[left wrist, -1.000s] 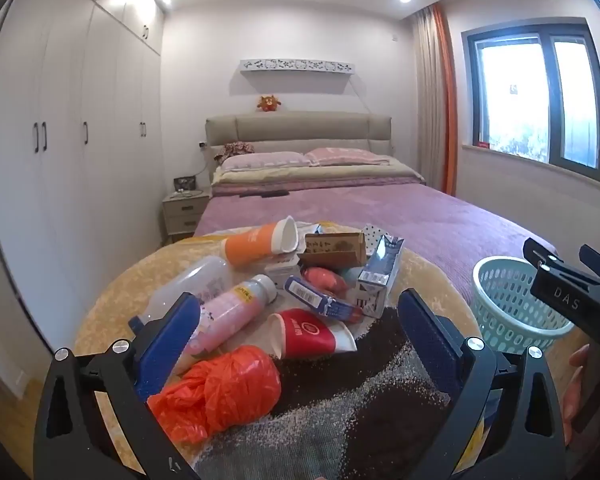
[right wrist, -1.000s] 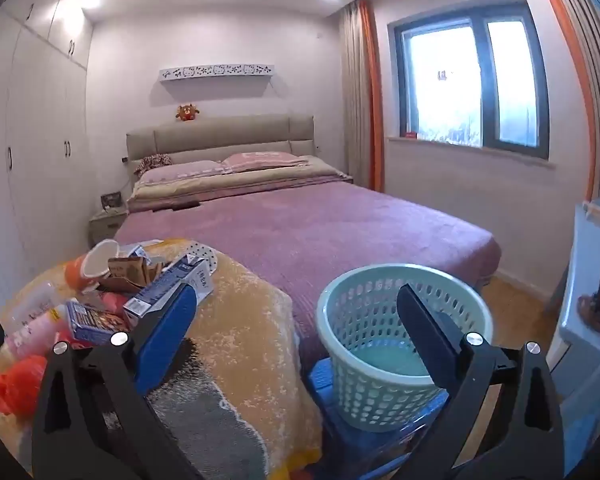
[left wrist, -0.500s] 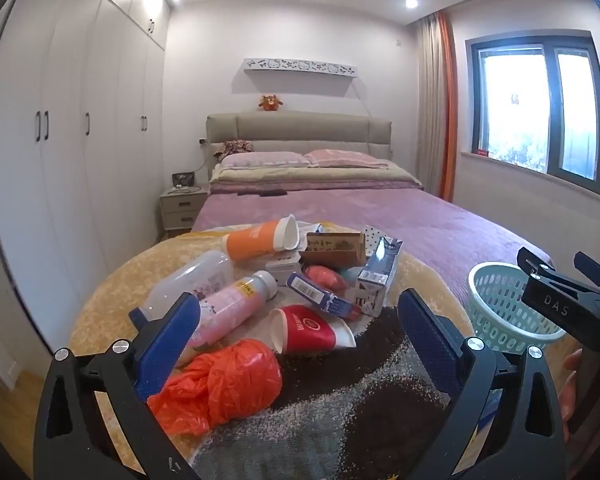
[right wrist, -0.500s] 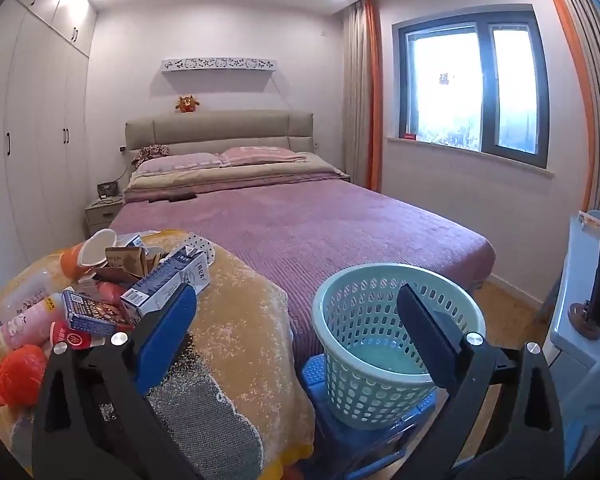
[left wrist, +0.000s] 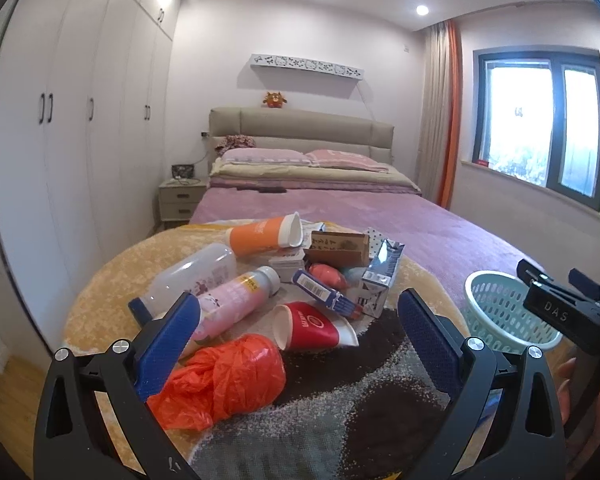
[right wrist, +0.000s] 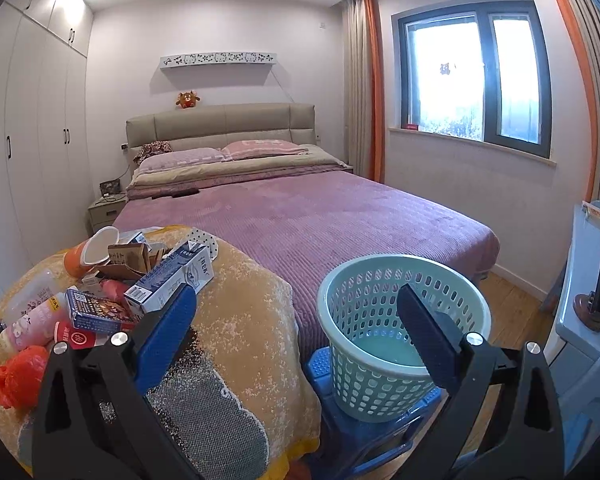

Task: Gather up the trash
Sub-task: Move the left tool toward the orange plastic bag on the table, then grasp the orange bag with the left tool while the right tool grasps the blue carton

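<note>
- The trash lies heaped on a round desk draped in a yellow, brown and grey patterned cloth, at the foot of the bed.
- Nearest the left claw is a crumpled orange plastic bag, thin and glossy, with a red paper cup tipped on its side just behind it.
- A pink plastic bottle and a cloudy translucent bottle lie side by side; an orange cup lies behind them.
- Cardboard pieces fill the middle: a brown box, a flattened blue pack and a blue-and-white milk carton with its top torn open.
- Both claws are released, blue ribbed pads spread wide, holding nothing.
- The right claw hangs between the desk edge and a pale green perforated plastic basket, which sits on a blue stool beside the desk.
</note>
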`<state>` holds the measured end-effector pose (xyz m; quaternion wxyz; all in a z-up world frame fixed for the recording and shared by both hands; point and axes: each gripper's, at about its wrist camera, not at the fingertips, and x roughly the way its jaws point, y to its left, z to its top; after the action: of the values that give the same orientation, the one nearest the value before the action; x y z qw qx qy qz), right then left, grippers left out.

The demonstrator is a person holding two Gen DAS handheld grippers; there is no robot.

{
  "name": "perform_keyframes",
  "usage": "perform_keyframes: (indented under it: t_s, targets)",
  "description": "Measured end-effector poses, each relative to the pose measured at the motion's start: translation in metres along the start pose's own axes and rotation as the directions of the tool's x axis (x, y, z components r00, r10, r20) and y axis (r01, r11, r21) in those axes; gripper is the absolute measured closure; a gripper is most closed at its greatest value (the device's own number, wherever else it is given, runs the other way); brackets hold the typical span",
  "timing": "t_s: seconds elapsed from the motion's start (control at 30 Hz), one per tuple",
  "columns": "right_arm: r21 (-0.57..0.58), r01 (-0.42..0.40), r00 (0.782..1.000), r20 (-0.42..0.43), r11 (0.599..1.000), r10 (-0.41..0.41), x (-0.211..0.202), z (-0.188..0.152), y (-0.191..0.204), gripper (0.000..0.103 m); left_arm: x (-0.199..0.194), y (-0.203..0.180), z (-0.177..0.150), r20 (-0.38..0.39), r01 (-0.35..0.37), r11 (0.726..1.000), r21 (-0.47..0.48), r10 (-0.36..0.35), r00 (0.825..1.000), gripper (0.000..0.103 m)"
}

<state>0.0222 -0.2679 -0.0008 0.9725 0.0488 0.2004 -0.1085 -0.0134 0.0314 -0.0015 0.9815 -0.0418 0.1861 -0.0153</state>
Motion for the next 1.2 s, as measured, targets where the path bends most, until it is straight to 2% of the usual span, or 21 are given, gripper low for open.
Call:
perform_keyframes:
  t_s: [0.97, 1.17, 1.2]
  targets:
    - [-0.066, -0.058, 0.997, -0.051, 0.996, 0.055, 0.007, -0.006, 0.036, 0.008, 0.005, 0.033, -0.007, -0.023, -0.021, 0.999, -0.033, 0.02, 1.0, 0.007]
    - [-0.061, -0.102, 0.994, -0.057, 0.993, 0.098, 0.008, -0.007, 0.041, 0.008, 0.005, 0.05, -0.016, -0.046, -0.026, 1.0, 0.0, 0.026, 0.999, 0.007]
    - [-0.065, -0.112, 0.993, -0.056, 0.992, 0.108, 0.008, -0.007, 0.043, 0.011, 0.006, 0.056, -0.018, -0.058, -0.026, 1.0, 0.001, 0.026, 0.998, 0.007]
